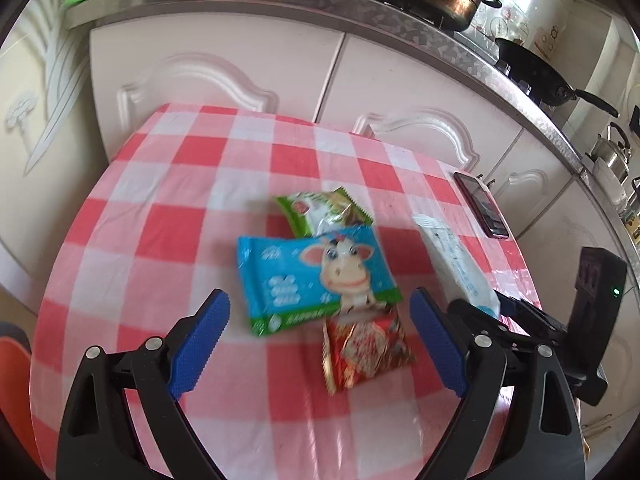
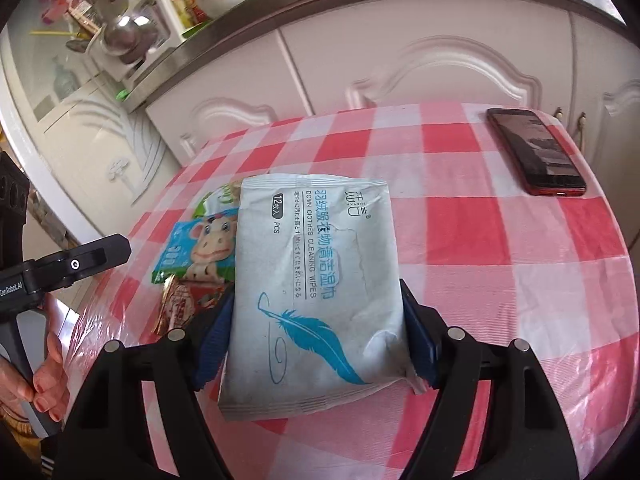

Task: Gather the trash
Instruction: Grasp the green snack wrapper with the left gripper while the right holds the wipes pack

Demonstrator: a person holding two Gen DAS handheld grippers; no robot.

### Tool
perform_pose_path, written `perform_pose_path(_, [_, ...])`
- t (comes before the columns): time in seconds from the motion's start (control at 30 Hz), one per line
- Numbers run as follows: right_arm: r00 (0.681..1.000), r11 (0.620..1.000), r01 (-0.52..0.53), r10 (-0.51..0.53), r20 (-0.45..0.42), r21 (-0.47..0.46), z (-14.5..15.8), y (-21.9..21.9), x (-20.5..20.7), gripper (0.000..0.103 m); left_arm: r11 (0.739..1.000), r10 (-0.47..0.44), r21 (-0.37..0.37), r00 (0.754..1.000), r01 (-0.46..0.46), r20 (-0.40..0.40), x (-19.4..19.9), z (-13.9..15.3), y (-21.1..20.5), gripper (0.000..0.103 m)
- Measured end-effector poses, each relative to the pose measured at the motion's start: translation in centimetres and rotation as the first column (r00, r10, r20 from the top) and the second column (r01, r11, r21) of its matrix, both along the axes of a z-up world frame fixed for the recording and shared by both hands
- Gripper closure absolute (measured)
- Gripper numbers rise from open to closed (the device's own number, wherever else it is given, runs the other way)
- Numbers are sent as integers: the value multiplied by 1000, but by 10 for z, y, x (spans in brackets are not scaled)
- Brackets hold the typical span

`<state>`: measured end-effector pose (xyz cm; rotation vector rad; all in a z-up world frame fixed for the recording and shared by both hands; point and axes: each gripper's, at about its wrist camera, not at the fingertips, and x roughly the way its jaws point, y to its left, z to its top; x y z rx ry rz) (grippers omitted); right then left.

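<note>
Wipes pack [image 2: 316, 280] on checkered tablecloth [image 2: 500, 240]

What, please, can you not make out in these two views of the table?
- Red wrapper: print blurred in the left view; mostly hidden behind the wipes pack in the right view.
- Green wrapper: its near end is covered by the blue cow packet.
- Phone: screen too dark and small to read.
- Right tool: pads largely hidden by the pack it grips.
- A bin: in neither view.

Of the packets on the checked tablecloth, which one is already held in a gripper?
The white wipes pack with the blue feather, clamped between the right gripper jaws. The blue cow wrapper, green wrapper and red wrapper lie loose.
</note>
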<state>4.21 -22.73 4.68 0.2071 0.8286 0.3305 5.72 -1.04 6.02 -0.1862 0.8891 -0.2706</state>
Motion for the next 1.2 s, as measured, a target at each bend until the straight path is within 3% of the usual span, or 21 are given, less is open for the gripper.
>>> perform_pose_path(0.17, [998, 997, 61, -61, -1, 37, -1, -16, 2, 28, 1000, 13, 22, 1000, -12, -22, 36, -8, -25, 12])
perform_pose_path(0.63, [998, 994, 61, -60, -16, 93, -5, -22, 2, 28, 978, 150, 157, 986, -137, -70, 104, -31, -56, 13])
perform_pose_path(0.77, [998, 993, 60, -59, -19, 102, -7, -24, 3, 28, 974, 166, 170, 981, -148, -96, 109, -40, -56, 23])
perform_pose_path(1.2, [999, 993, 49, -46, -23, 108, -7, -24, 4, 27, 973, 187, 147, 981, -178, -50, 101, -34, -49, 47])
